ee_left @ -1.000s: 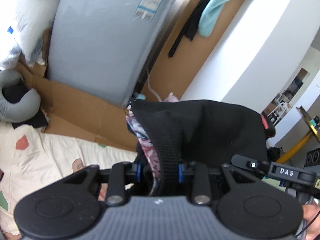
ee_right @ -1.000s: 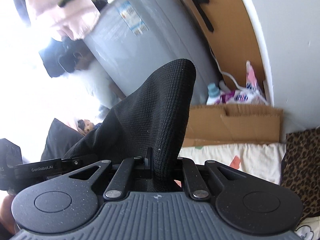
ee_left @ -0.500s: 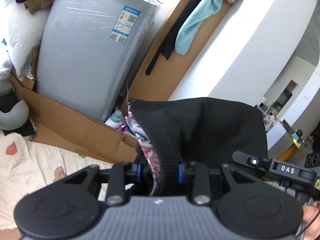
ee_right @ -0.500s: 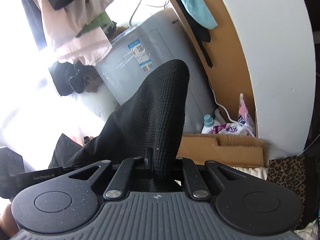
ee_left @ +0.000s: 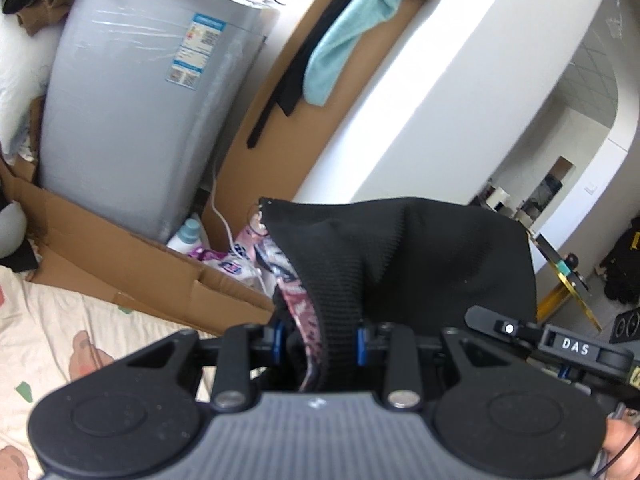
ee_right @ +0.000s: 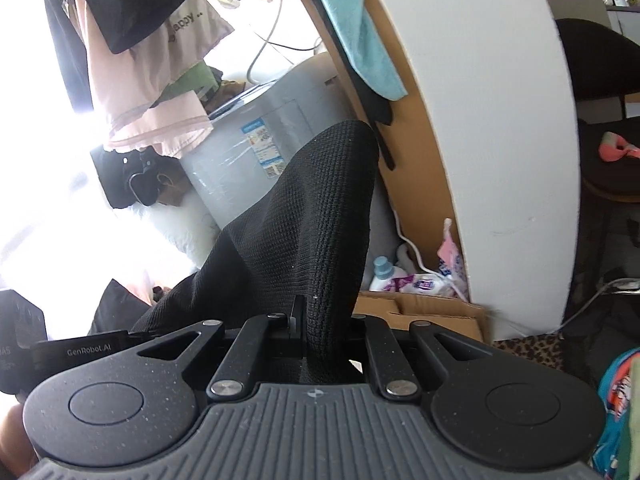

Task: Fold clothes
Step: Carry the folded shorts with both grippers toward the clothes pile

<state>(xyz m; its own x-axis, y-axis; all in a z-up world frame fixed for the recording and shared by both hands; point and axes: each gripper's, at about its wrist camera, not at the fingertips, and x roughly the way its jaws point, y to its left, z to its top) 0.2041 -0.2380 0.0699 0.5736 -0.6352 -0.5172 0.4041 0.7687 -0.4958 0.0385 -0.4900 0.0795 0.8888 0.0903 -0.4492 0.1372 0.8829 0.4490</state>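
A black knit garment [ee_left: 420,252] with a ribbed band and a pink patterned lining is held up in the air between both grippers. My left gripper [ee_left: 320,336] is shut on its ribbed edge. In the right wrist view the same black garment [ee_right: 312,216] rises in a peak from my right gripper [ee_right: 324,328], which is shut on the fabric. The other gripper's body [ee_left: 560,344] shows at the right of the left wrist view, and at the far left [ee_right: 60,352] of the right wrist view. The fingertips are hidden by cloth.
A grey washing machine [ee_left: 132,108] stands ahead, with cardboard [ee_left: 132,272] and detergent bottles [ee_right: 384,272] at its foot. A patterned bed sheet [ee_left: 52,332] lies below left. A curved white wall [ee_right: 492,120] rises on the right; clothes hang above [ee_right: 140,60].
Both grippers have risen and tilted upward with the garment still held; the washing machine and bed sheet have dropped lower in view, and more of the hanging clothes and wall shows.
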